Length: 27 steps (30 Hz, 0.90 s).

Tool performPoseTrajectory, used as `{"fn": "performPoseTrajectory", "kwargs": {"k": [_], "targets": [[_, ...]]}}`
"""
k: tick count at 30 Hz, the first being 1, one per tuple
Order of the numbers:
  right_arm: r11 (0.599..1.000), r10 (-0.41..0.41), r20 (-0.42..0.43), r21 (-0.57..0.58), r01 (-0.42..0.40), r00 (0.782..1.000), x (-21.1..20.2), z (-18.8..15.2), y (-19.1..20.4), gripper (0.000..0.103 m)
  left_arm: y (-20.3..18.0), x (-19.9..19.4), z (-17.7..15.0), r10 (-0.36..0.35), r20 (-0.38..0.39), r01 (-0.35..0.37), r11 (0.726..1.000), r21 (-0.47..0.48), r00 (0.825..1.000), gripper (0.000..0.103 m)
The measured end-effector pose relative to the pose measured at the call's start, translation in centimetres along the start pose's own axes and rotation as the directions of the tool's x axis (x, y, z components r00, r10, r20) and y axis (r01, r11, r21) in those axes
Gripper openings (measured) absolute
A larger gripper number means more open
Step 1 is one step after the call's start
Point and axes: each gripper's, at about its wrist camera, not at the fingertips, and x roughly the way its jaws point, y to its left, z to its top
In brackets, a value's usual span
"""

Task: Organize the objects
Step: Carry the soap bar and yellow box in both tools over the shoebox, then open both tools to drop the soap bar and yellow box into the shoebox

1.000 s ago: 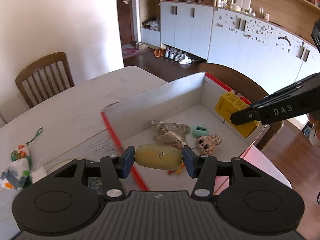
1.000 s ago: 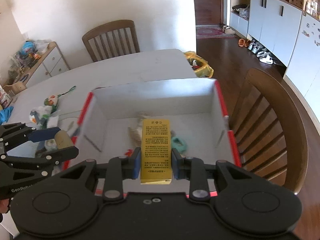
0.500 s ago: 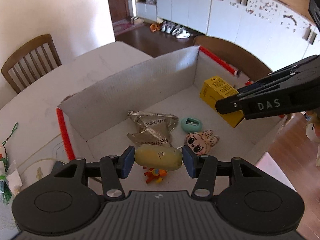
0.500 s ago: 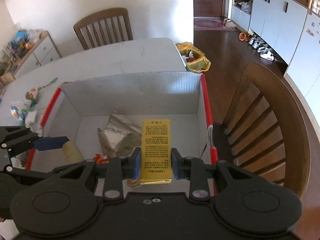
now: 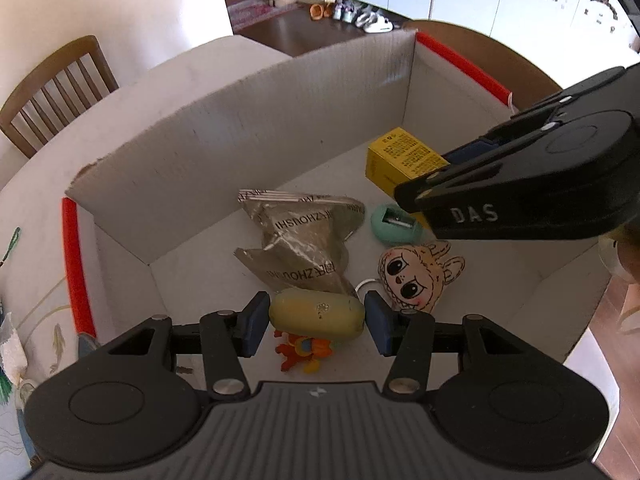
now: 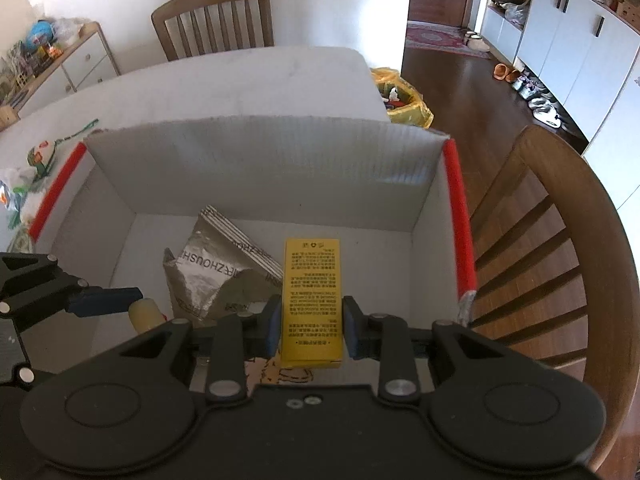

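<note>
Two grippers hang over the open cardboard box on the worktop, each pinching something to drop inside: the left gripper clamps a pale yellow capsule, the right gripper a yellow carton of small unreadable print. Below lies a silver pouch reading "ZHOUSHI"; "DAS" marks the right gripper.

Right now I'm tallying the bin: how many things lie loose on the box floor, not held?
4: a foil bag mid-floor, a teal sharpener beside it, a cartoon-face charm nearer, and an orange toy nearest. More may hide under the hand-held grippers.
</note>
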Motion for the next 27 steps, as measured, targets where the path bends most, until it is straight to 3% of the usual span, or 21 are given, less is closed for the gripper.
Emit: {"fn": "performPoseTrajectory", "kwargs": {"k": [16, 21, 27], "targets": [[1.0, 0.009, -0.028, -0.027, -0.01, 1.0, 0.4, 0.0, -0.2, 0.031, -0.7, 1.3, 0.1, -0.012, -0.099, 0.013, 1.0, 0.01, 0.995, 0.053], [0.999, 0.016, -0.027, -0.038, -0.017, 1.0, -0.1, 0.0, -0.3, 0.033, -0.5, 0.9, 0.1, -0.021, -0.087, 0.021, 1.0, -0.006, 0.996, 0.069], [0.999, 0.03, -0.016, -0.04, -0.03, 0.999, -0.9, 0.1, -0.5, 0.036, -0.4, 0.3, -0.1, -0.013, -0.058, 0.012, 1.0, -0.006, 0.998, 0.071]]}}
